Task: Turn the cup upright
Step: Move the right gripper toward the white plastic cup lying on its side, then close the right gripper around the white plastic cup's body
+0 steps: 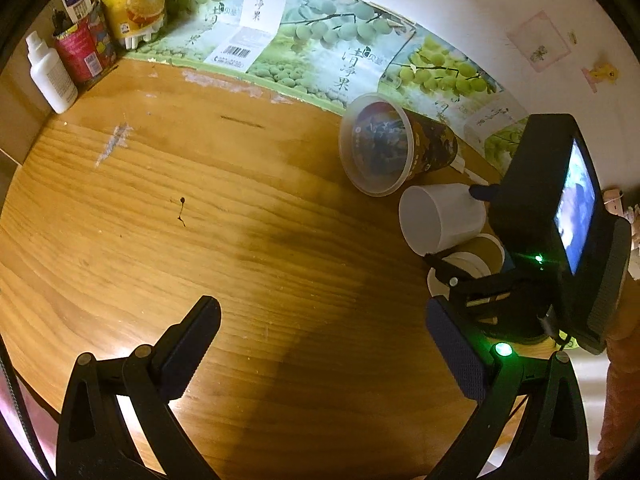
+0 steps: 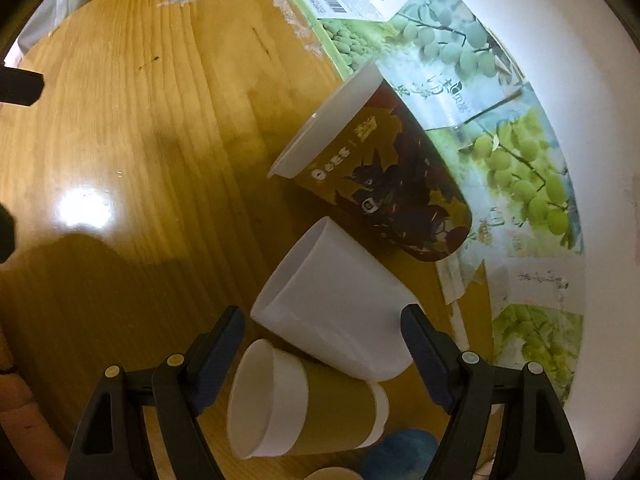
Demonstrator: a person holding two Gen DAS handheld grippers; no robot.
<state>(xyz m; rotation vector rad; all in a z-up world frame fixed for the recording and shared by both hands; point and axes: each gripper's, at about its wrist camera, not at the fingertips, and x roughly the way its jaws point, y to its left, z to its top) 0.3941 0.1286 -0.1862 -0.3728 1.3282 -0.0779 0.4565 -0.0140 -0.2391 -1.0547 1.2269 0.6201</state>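
Three cups lie on their sides on the wooden table: a plain white cup, a brown paper cup with white rim, and a large printed dark cup with a clear rim. My right gripper is open, its fingers on either side of the white cup's base end, above the brown cup. In the left wrist view the white cup, the printed cup and the brown cup show at right beside the right gripper's body. My left gripper is open and empty over bare table.
A green grape-printed cardboard sheet lines the table's back edge against a white wall. A white bottle, red pen holder and yellow package stand at the far left corner. Something blue lies near the brown cup.
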